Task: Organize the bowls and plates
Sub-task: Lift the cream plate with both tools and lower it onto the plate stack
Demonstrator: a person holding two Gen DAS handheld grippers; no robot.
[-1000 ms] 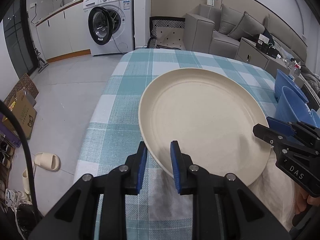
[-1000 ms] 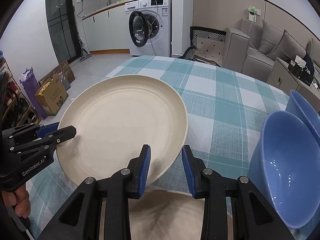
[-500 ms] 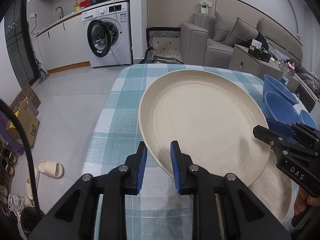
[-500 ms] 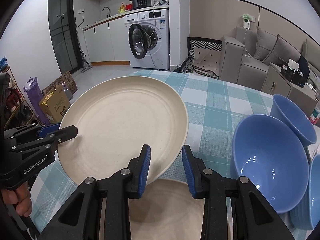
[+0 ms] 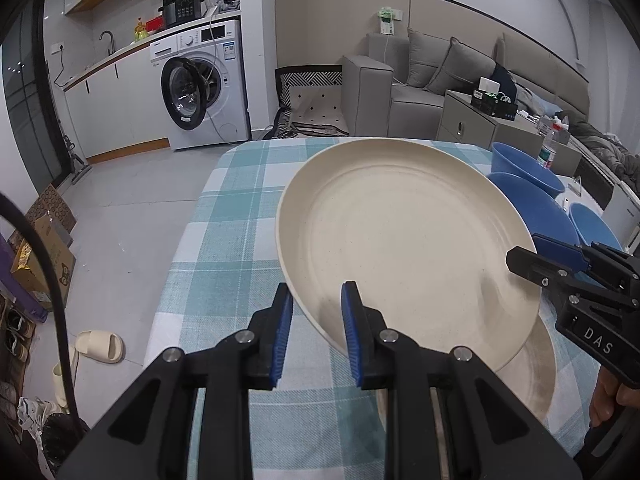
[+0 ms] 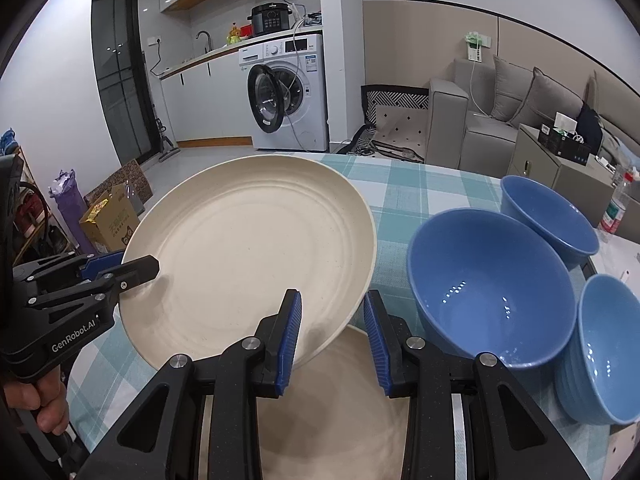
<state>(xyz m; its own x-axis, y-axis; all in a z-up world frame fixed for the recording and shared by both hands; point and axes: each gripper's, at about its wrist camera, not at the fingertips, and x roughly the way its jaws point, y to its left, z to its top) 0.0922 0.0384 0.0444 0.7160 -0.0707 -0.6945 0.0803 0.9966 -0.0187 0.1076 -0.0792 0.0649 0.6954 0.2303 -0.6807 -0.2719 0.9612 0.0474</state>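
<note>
At the bottom centre of the left wrist view, the left gripper (image 5: pixel 316 312) reaches forward, its blue pads clamped on the near left rim of a large cream plate (image 5: pixel 404 236). The plate is held up off the table, tilted, and fills the middle of that frame. At the right edge of the same view, the right gripper (image 5: pixel 532 256) bites the plate's opposite rim, with part of a hand (image 5: pixel 612 396) showing below it in the lower right corner.

In the right wrist view, the right gripper (image 6: pixel 332 320) sits at the bottom centre, its pads closed on the plate's (image 6: pixel 256 248) lower right rim. The left gripper (image 6: pixel 132 264) enters from the left edge and pinches the far rim, with fingers of the person's hand (image 6: pixel 44 404) in the lower left corner.

Directly under the lifted plate lies a second cream plate (image 6: pixel 332 404), flat on the table at the bottom of the frame and partly hidden by the gripper.

To the right stand three blue bowls: a large one (image 6: pixel 492 284) at centre right, another (image 6: pixel 600 344) at the lower right edge, and a third (image 6: pixel 548 216) farther back.

All rest on a table covered with a teal and white checked cloth (image 6: pixel 404 196).

Beyond the table, a white washing machine (image 6: pixel 288 92) with its door open stands at upper centre, and a grey sofa (image 6: pixel 500 100) at the upper right.
</note>
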